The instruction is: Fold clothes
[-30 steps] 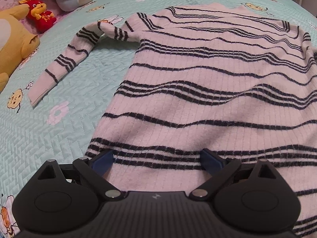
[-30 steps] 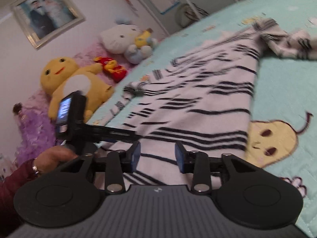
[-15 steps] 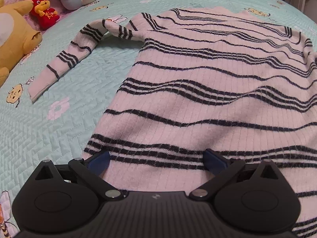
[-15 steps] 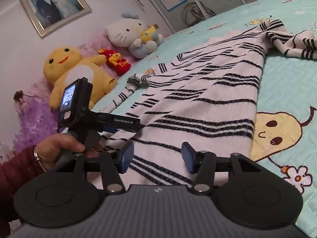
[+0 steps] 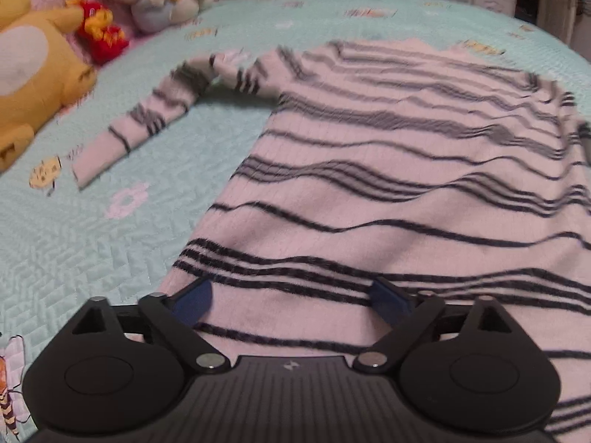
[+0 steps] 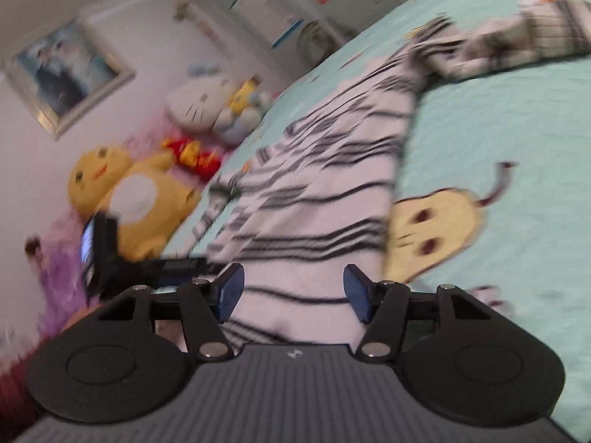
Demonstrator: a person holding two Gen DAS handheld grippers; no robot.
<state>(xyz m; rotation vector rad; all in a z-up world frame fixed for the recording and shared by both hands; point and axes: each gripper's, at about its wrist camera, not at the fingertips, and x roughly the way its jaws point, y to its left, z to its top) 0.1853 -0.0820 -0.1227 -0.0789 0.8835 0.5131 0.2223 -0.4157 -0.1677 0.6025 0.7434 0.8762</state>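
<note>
Beneath each wide-spread hand-held gripper (image 5: pixel 291 302) lies the striped sweater's (image 5: pixel 388 170) hem; nothing gripped; left jaws just narrowing.

Right tongs (image 6: pixel 291 293): jaws have been opening, now wider over the sweater (image 6: pixel 314 199) hem, camera rolled. Left tongs (image 5: pixel 291 304): jaws closed in slightly, advanced along the hem; nothing gripped.
</note>
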